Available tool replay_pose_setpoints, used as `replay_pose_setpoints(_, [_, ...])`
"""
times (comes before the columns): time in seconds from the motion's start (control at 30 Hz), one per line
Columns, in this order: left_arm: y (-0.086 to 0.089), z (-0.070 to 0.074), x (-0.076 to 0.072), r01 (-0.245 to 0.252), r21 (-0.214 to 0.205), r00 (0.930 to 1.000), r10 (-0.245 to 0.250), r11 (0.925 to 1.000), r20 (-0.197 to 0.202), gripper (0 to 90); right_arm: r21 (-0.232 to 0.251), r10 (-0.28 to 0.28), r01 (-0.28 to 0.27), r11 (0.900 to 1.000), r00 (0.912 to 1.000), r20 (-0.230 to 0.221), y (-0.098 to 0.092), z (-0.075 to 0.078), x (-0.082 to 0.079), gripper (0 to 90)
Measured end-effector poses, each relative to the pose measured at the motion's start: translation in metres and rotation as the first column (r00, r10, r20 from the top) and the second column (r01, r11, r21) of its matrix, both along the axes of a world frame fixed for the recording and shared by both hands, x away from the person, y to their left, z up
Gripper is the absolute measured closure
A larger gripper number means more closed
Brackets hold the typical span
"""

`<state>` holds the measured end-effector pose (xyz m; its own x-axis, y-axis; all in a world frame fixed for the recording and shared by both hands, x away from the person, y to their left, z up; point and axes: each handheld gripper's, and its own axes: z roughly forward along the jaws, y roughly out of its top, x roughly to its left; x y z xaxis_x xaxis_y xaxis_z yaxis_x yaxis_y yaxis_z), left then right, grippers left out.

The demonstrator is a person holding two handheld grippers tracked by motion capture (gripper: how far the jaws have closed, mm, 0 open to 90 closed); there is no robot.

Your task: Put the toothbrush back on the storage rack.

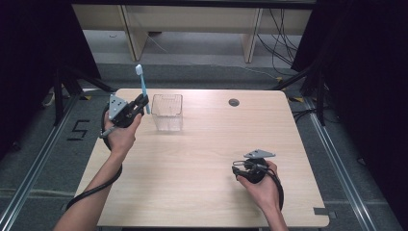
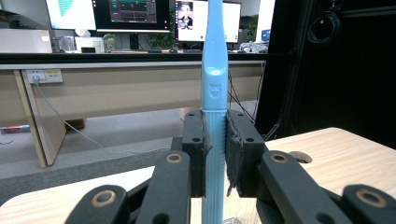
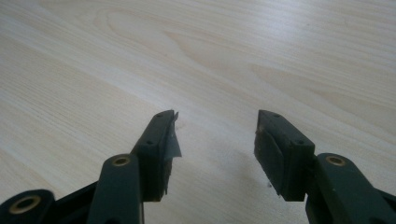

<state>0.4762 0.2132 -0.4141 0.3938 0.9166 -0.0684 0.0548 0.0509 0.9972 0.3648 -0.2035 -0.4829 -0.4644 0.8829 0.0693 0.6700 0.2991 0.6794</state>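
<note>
A light blue toothbrush point(image 1: 141, 85) stands upright in my left gripper point(image 1: 140, 103), which is shut on its handle just left of a clear plastic box point(image 1: 167, 111) at the table's back. In the left gripper view the toothbrush point(image 2: 214, 98) rises between the two black pads point(image 2: 198, 149), which press on its ribbed handle. My right gripper point(image 1: 235, 166) rests low over the wooden table point(image 1: 202, 192) at the front right, pointing left. In the right gripper view its jaws stand apart over bare wood with nothing between the fingertips point(image 3: 161, 140).
A round cable hole point(image 1: 234, 102) sits in the table's back right. Beyond the table's far edge are the legs of a wooden desk point(image 1: 192, 29) and loose cables on the floor. Dark curtains hang at both sides.
</note>
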Motion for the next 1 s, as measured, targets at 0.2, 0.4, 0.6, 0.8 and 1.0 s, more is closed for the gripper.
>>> replay_pose_setpoints(0.2, [0.000,0.000,0.005,0.003,-0.002,1.0000,-0.003,1.0000,0.001,78.3,-0.001,0.018,-0.018,0.9998,0.9998,0.010,0.000,-0.001,0.002,48.6])
replay_pose_setpoints(0.4, [-0.002,0.000,0.009,0.012,-0.001,0.9999,-0.012,0.9999,0.003,78.3,0.011,-0.015,0.015,0.9998,0.9998,-0.014,0.001,-0.001,-0.001,48.7])
replay_pose_setpoints(0.6, [-0.005,-0.001,0.013,0.021,0.008,0.9998,-0.021,0.9998,-0.001,78.3,-0.004,0.016,-0.016,0.9999,0.9997,0.019,-0.002,-0.002,0.001,48.6])
replay_pose_setpoints(0.8, [-0.008,-0.003,0.017,0.021,0.014,0.9998,-0.021,0.9997,-0.004,78.3,0.024,-0.009,0.009,0.9997,0.9999,-0.012,-0.001,-0.002,-0.001,48.6])
replay_pose_setpoints(1.0, [-0.008,-0.006,0.020,0.020,0.019,0.9997,-0.020,0.9996,-0.012,78.3,0.010,-0.020,0.020,0.9998,0.9998,-0.010,-0.002,0.000,-0.001,48.6])
